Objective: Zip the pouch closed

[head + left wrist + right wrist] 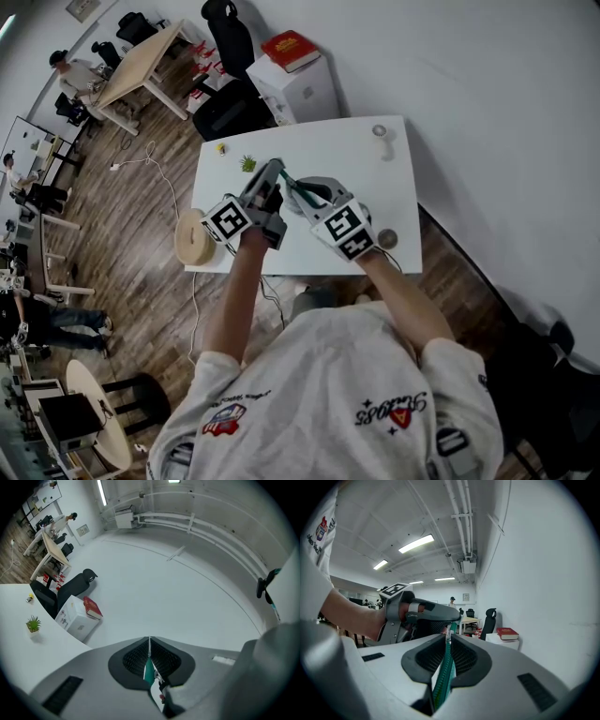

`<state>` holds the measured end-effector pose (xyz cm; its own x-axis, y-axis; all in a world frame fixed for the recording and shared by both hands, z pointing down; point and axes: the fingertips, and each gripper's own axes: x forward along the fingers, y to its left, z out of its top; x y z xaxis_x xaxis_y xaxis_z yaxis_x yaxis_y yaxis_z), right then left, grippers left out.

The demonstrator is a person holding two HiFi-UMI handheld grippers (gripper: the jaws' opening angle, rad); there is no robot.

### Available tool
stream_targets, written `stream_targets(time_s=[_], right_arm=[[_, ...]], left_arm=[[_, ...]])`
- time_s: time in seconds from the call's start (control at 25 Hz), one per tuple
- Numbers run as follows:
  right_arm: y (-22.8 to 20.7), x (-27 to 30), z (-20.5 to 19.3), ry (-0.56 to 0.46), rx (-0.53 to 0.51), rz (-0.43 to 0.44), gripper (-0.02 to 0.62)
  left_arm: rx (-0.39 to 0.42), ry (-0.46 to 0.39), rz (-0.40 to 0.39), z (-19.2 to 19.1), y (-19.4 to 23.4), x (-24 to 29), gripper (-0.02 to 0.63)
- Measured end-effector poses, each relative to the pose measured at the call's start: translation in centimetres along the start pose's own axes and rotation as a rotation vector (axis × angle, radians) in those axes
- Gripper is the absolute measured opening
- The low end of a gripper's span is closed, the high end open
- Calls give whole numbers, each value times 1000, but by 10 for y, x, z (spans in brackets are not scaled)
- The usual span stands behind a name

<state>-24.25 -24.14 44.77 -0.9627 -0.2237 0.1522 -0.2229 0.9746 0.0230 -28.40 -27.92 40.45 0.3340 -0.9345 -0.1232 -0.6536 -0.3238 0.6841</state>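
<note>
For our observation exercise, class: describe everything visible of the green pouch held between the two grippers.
The pouch is teal-green and looks like fabric. A ribbed zip edge runs up between the pads of the right hand-held gripper, which are closed on it. The left hand-held gripper is shut on another thin part of it. It is held edge-on over the white table. Most of it is hidden, so whether the zip is closed cannot be told.
</note>
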Motion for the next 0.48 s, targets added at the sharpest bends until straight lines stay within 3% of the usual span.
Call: stream_targets(time_s=[0.48], right_arm=[[4, -8, -6, 14, 0, 5, 38]], left_arm=[[-14, -20, 4, 3, -1, -3, 8]])
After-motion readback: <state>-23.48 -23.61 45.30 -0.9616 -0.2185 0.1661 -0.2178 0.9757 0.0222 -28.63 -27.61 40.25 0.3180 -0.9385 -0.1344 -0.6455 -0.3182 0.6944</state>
